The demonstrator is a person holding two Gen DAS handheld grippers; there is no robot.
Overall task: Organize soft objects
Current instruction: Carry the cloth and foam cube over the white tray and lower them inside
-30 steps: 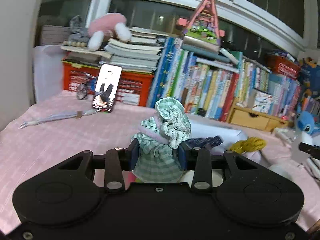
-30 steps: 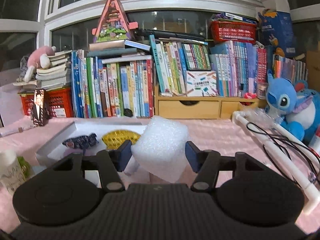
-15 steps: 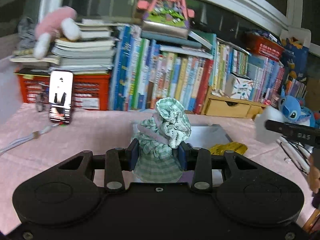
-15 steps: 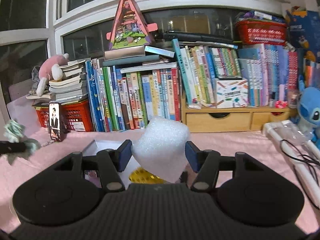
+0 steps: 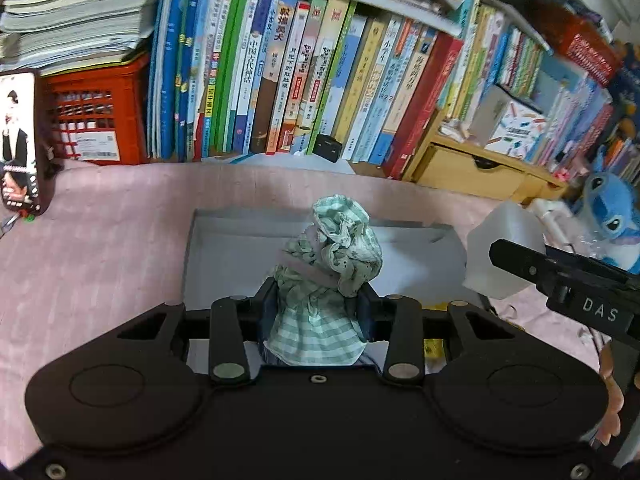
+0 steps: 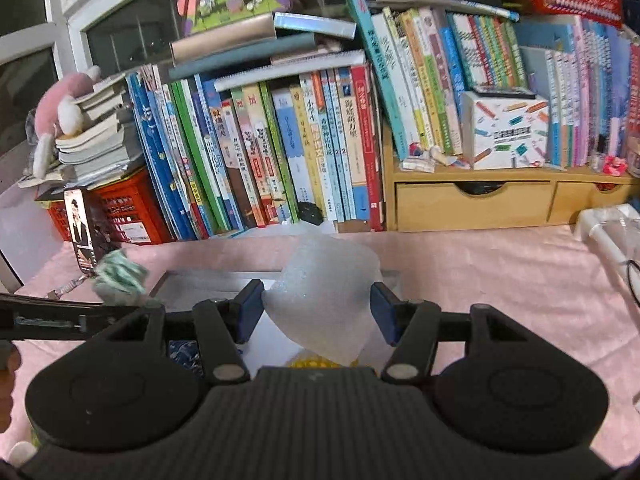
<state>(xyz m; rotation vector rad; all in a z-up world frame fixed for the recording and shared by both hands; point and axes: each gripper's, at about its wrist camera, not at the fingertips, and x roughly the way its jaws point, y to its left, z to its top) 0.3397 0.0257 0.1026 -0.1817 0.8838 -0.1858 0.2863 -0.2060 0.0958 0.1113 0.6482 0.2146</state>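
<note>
A home bedroom: pink bedspread (image 5: 100,240), rows of children's books (image 6: 280,140), blue plush toy (image 5: 610,216).

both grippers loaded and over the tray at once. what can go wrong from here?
1. The left gripper and right gripper hang close together over the white tray; they could collide on the drop.
2. The white foam block is pinched by its lower part and tilted, so it may slip or land outside the tray.
3. The green scrunchies bulge above the fingers; the loose fabric might snag on release.
</note>
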